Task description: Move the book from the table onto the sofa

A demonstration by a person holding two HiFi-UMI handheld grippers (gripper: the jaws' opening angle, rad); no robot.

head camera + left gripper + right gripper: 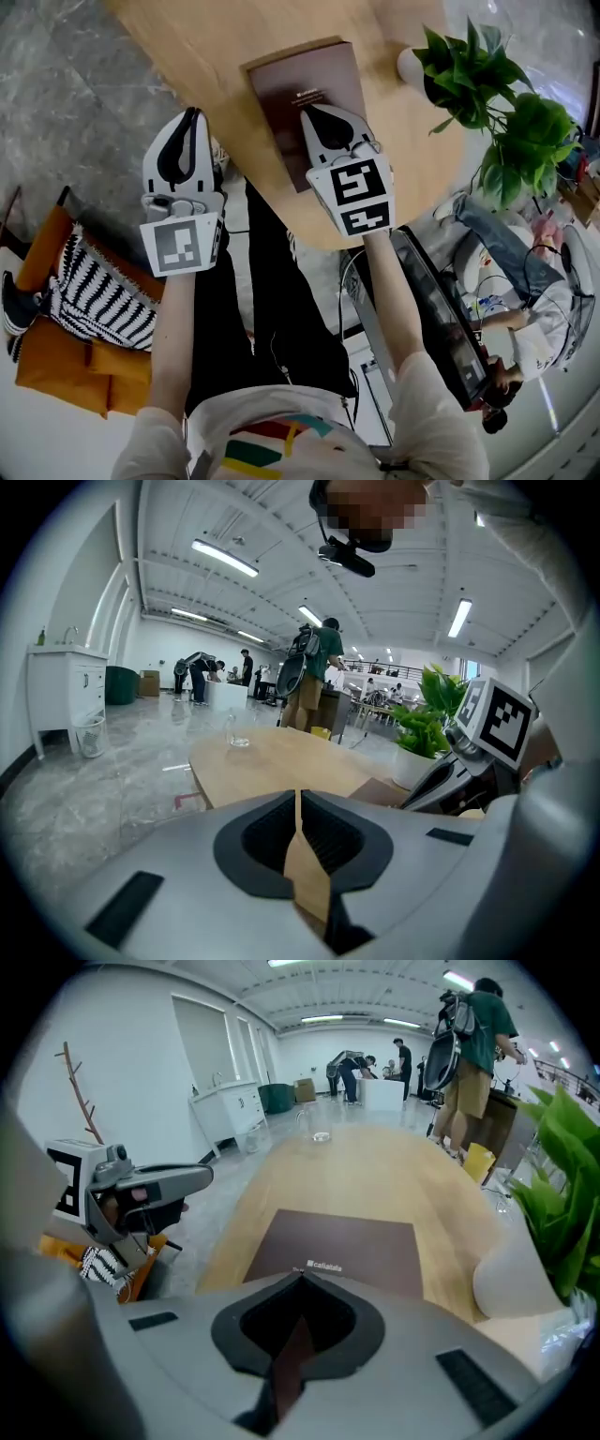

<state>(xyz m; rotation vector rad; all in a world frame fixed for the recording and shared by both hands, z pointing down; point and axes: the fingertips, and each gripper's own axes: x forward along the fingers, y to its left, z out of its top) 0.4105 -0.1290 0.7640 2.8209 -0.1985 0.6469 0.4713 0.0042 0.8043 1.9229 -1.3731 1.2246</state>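
Sleeves [427, 412] nearest; beyond them I see left tool [191, 114] and right tool [309, 111], both closed.
Head view: left tool hangs at the tabletop [216, 37] edge, right tool above the book [300, 84] lying flat there. Left gripper view: jaws together, empty. Right gripper view: jaws together, book just ahead below them.

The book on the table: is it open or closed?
Closed. The book lies flat on the table with its brown cover facing up, and no pages show.
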